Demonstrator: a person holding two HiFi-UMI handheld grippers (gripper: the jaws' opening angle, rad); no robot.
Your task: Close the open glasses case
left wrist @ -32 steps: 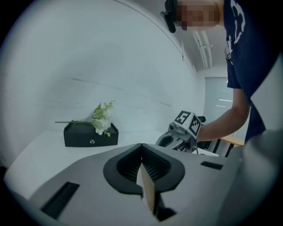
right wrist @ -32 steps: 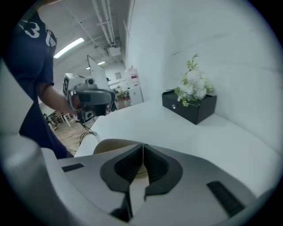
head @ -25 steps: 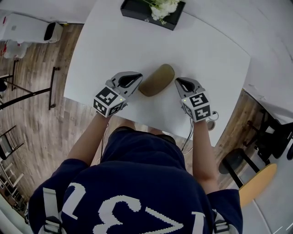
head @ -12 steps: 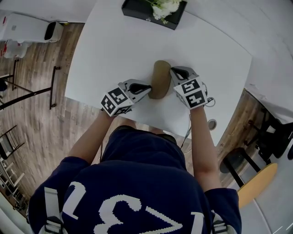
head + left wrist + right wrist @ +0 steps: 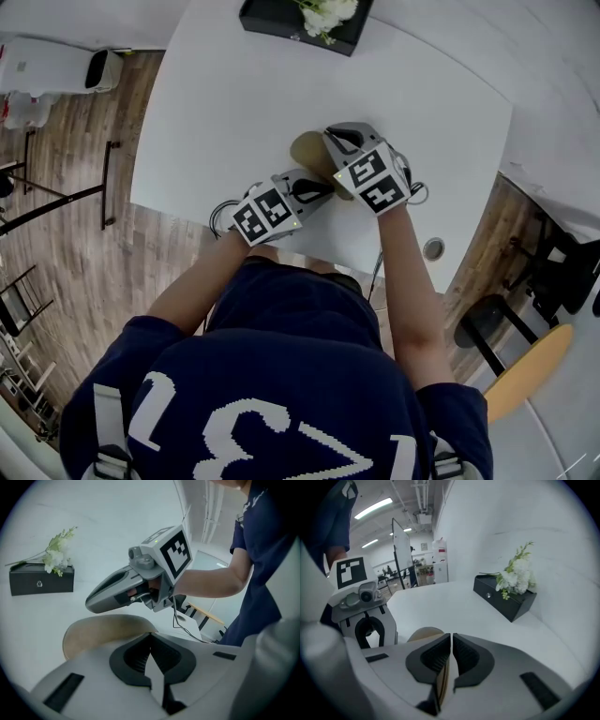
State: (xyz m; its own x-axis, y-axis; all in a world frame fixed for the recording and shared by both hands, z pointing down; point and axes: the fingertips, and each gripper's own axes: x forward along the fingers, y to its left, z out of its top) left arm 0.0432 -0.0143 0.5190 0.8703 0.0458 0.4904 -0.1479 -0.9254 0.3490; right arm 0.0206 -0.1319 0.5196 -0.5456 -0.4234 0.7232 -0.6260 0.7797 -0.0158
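Head view with both gripper views. The tan case (image 5: 306,148) lies on the white table (image 5: 216,112), near the middle of its front half, between the two grippers. The right gripper (image 5: 334,141) points steeply down onto the case's right side. Its own view shows the jaws almost together and opening, with a thin tan edge of the case pinched between the pads. The left gripper (image 5: 323,187) comes in from the near left, its tip just beside the case's near end. Its jaws are closed tip to tip with nothing between them, and in its view the case's rounded top rises just beyond them, under the right gripper. Whether the lid is fully down cannot be told. At the table's far edge, well apart from the case, stands a black box (image 5: 272,17) with white flowers (image 5: 323,14) on it.
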